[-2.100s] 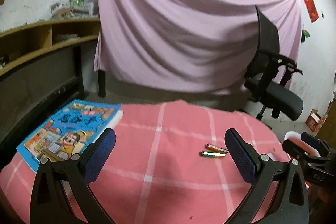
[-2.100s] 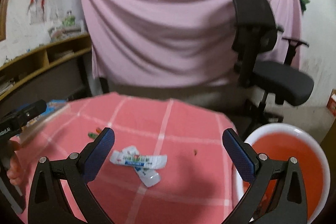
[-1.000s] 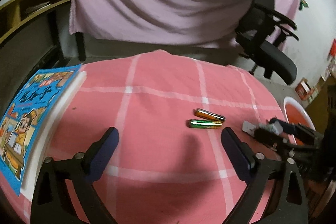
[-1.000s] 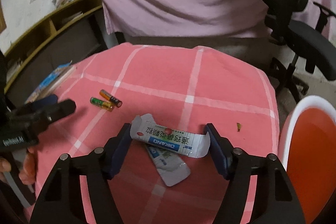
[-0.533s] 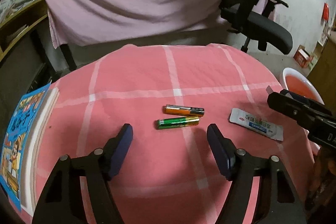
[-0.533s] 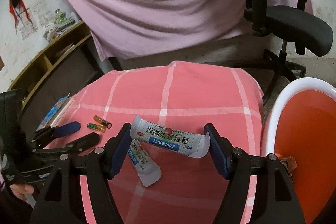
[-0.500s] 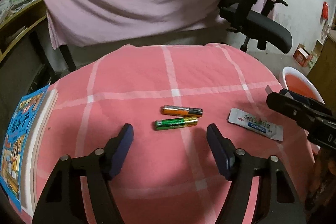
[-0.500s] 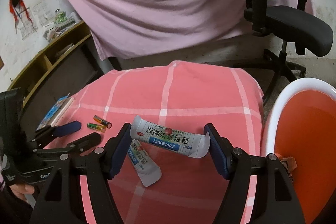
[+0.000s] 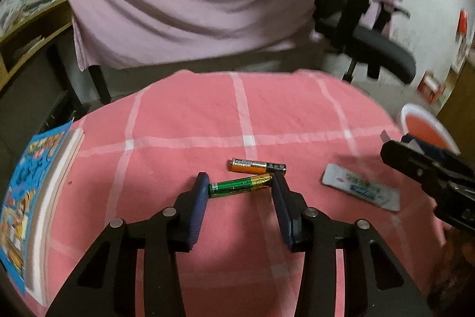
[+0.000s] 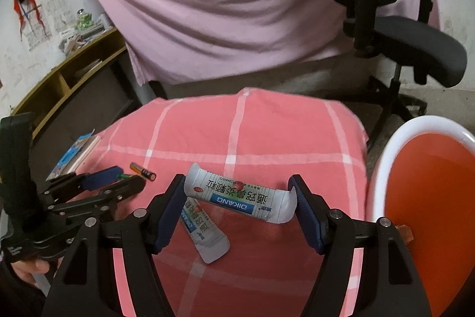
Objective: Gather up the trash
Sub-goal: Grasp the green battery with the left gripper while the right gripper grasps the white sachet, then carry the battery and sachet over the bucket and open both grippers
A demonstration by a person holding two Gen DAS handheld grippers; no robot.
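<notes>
A green battery (image 9: 240, 185) lies on the pink checked tablecloth (image 9: 190, 115), with an orange battery (image 9: 255, 165) just behind it. My left gripper (image 9: 239, 183) is closing; the green battery is between its jaws and a pad meets each end. The right wrist view shows the left gripper (image 10: 118, 178) low at the left beside the orange battery (image 10: 142, 170). My right gripper (image 10: 236, 189) is shut lengthwise on a white sachet (image 10: 237, 199), held above the cloth. A second sachet (image 10: 204, 239) lies flat beneath it and also shows as the second sachet (image 9: 360, 190). The right gripper (image 9: 397, 143) enters at the far right.
A white-rimmed bin with an orange liner (image 10: 383, 162) stands off the table's right edge, also seen as the bin (image 9: 409, 112). A blue picture book (image 9: 29, 183) lies at the left edge. A black office chair (image 10: 400, 43) and a pink drape stand behind; shelves are at the left.
The left jaws have narrowed from wide apart to the green battery's ends as the gripper moved in. The right gripper keeps its sachet, which now hangs higher over the cloth.
</notes>
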